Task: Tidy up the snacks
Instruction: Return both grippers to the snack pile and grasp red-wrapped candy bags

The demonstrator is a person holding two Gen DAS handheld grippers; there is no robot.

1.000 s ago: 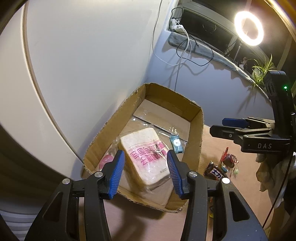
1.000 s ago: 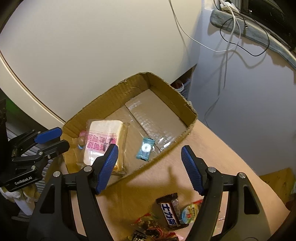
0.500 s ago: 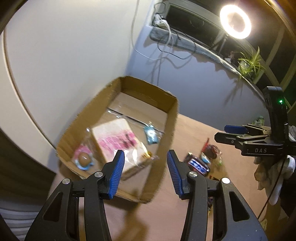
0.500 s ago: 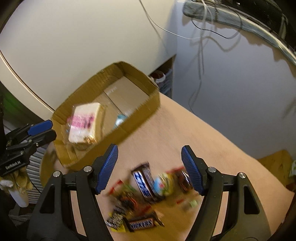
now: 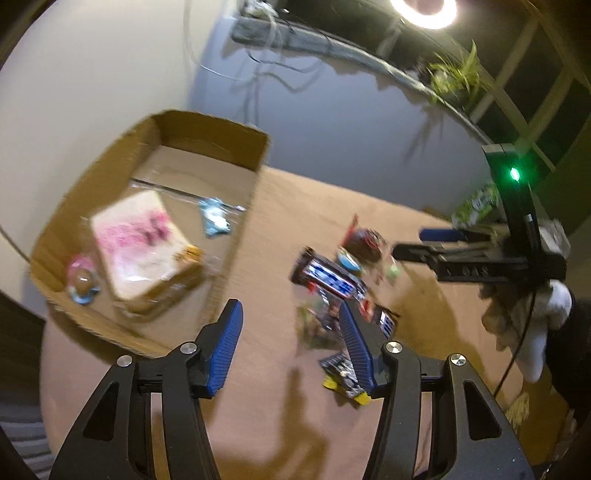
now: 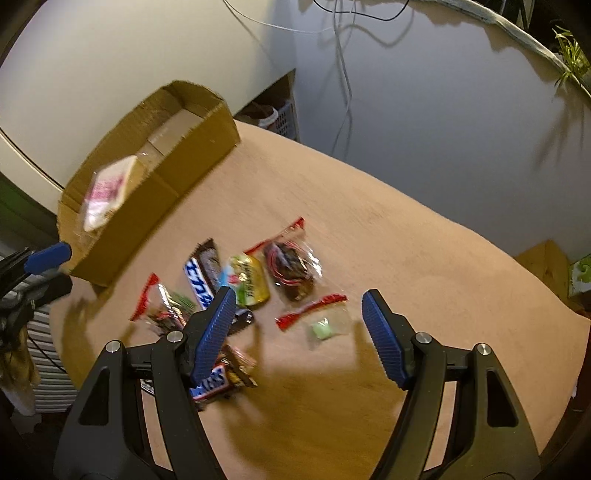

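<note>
An open cardboard box [image 5: 240, 229] [image 6: 155, 177] stands at the table's left. It holds a bagged bread slice with pink print [image 5: 140, 243] [image 6: 107, 192], a small teal candy [image 5: 214, 219] and a pink-wrapped sweet [image 5: 83, 280]. A pile of snacks lies on the table: a blue-and-white chocolate bar [image 6: 201, 275] [image 5: 328, 278], a gold pack [image 6: 247, 282], a clear dark-filled bag [image 6: 291, 269], a green candy bag [image 6: 325, 325], a Snickers bar [image 6: 210, 380]. My left gripper [image 5: 291, 347] is open and empty above the table. My right gripper [image 6: 299, 336] is open and empty over the pile; it also shows in the left wrist view [image 5: 439, 240].
The round tan table [image 6: 406, 258] ends near a white wall and a grey wall with hanging cables [image 6: 343, 66]. A ring light [image 5: 421, 11] and a plant [image 5: 454, 70] are behind. A crate [image 6: 284, 118] sits on the floor behind the table.
Both grippers have swung right and pulled back from the box toward the snack pile. Both stay open and empty. The box's contents have not moved.
</note>
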